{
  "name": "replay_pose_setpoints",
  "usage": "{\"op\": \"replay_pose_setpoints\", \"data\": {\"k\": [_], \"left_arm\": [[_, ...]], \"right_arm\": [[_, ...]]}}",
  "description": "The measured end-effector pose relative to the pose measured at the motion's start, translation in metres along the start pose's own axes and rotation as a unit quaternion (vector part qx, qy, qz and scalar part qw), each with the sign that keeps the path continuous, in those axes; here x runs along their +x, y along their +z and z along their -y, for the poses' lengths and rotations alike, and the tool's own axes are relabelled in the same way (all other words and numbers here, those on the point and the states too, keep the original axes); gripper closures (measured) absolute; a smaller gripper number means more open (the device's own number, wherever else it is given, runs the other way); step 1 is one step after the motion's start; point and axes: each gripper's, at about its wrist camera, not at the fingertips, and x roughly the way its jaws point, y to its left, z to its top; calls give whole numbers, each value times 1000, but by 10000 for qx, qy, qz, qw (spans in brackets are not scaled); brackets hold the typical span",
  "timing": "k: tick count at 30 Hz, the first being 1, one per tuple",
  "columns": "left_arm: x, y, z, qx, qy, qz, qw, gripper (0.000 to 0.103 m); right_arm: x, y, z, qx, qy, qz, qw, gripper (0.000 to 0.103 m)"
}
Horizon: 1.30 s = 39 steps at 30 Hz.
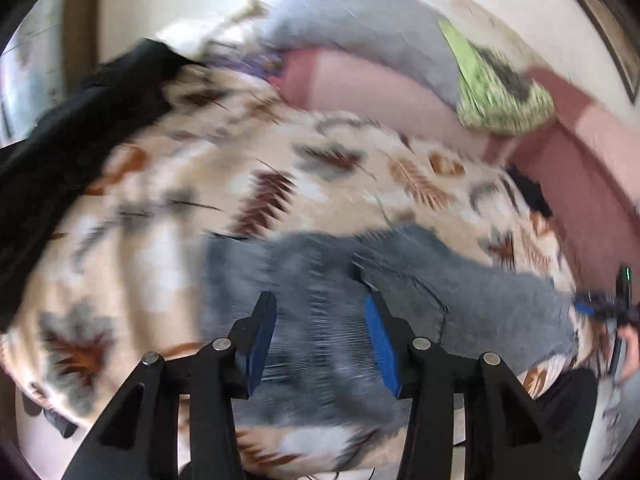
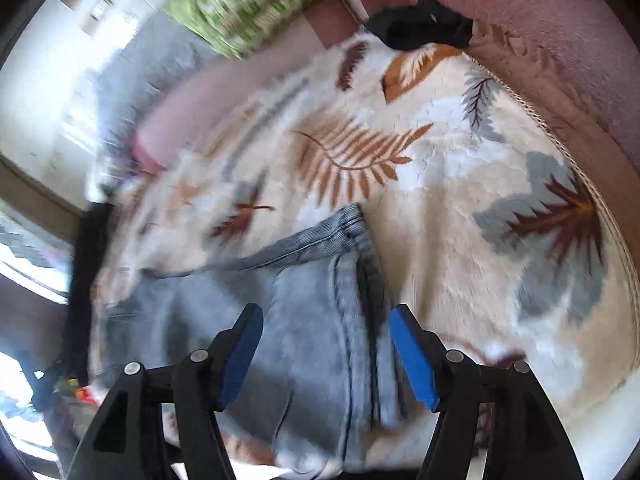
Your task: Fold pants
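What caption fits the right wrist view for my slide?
Open right tongs hover over light-blue jeans lying on a leaf-print blanket, nothing gripped.

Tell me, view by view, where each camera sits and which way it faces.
Left wrist: sits behind the left gripper, looking down along its open fingers at blurred blue jeans on a leaf-print blanket; the other gripper shows at the right edge.
Right wrist: sits behind the right gripper, looking down along its open fingers at the jeans' hem.
Shared: jeans, blanket, green patterned pillow, pink sofa.
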Motion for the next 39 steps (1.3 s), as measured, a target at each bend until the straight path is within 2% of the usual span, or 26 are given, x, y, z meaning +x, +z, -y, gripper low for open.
{"op": "replay_pose_setpoints", "data": {"k": [1, 2, 3, 5, 7, 9, 10, 11, 13, 15, 18, 20, 22, 23, 24, 25, 26, 27, 28, 29, 30, 33, 35, 37, 39], "left_arm": [[16, -3, 6, 100, 79, -111, 9999, 56], [38, -11, 11, 159, 262, -387, 9988, 56], [54, -16, 11, 147, 371, -608, 9974, 56], [73, -31, 5, 112, 522, -779, 9955, 52], [69, -35, 1, 143, 442, -580, 9972, 50], [68, -35, -2, 119, 350, -571, 9977, 50], [66, -35, -5, 102, 322, -570, 9978, 50], [67, -36, -6, 124, 317, -560, 9978, 50], [65, -37, -6, 192, 359, -497, 9979, 49], [67, -40, -4, 225, 393, -443, 9980, 49], [67, -41, -2, 215, 385, -400, 9982, 48], [67, -40, -3, 172, 352, -387, 9985, 47], [67, -40, -3, 123, 345, -371, 9986, 45], [68, -39, -3, 110, 353, -365, 9986, 44], [68, -40, -2, 102, 368, -360, 9986, 44], [68, -40, -2, 102, 382, -361, 9986, 44], [67, -40, -2, 103, 387, -356, 9986, 44], [66, -40, -2, 104, 383, -354, 9986, 44], [66, -40, -2, 109, 396, -363, 9985, 44], [63, -40, -2, 122, 444, -368, 9983, 44], [60, -39, -1, 126, 509, -326, 9981, 44], [38, -33, 13, 163, 609, 121, 9979, 44], [25, -27, 25, 188, 421, 438, 9980, 43], [25, -24, 34, 298, 371, 538, 9974, 35], [45, -27, 33, 368, 756, 280, 9961, 33]], "right_arm": [[12, 5, 0, 96, -9, -198, 9998, 42], [19, 9, -1, 116, 43, -314, 9994, 86], [19, 13, -10, -101, -95, -263, 9996, 92], [5, 21, -35, -681, -409, 89, 9968, 93], [-16, 30, -59, -1251, -985, 680, 9849, 93], [-21, 37, -74, -1686, -1406, 1046, 9700, 93], [-15, 37, -75, -1754, -1532, 1029, 9670, 92], [-2, 37, -71, -1805, -1667, 851, 9656, 86], [30, 31, -47, -1468, -1845, 121, 9717, 84], [20, 20, -33, -1108, -1793, 280, 9771, 83], [-25, -1, -35, -768, -1578, 804, 9812, 69], [-50, -14, -43, -777, -1220, 984, 9846, 50], [-57, -30, -48, -776, -831, 950, 9890, 32], [-49, -36, -47, -738, -736, 728, 9919, 30], [-32, -42, -41, -690, -830, 312, 9937, 30], [-9, -48, -29, -613, -1075, -230, 9920, 30], [17, -53, -7, -263, -1246, -1015, 9867, 30], [7, -49, 4, 127, -968, -785, 9921, 30], [-4, -43, 5, 249, -1064, -570, 9924, 32], [-16, -38, 1, 210, -1267, -379, 9910, 30], [-27, -33, -7, 74, -1293, -202, 9914, 30], [-41, -23, -46, -279, -938, 62, 9952, 30], [-37, -18, -74, -615, -670, 138, 9958, 30], [-18, -10, -105, -944, -323, 146, 9949, 30], [10, -3, -116, -1083, -272, 54, 9937, 29]]}}
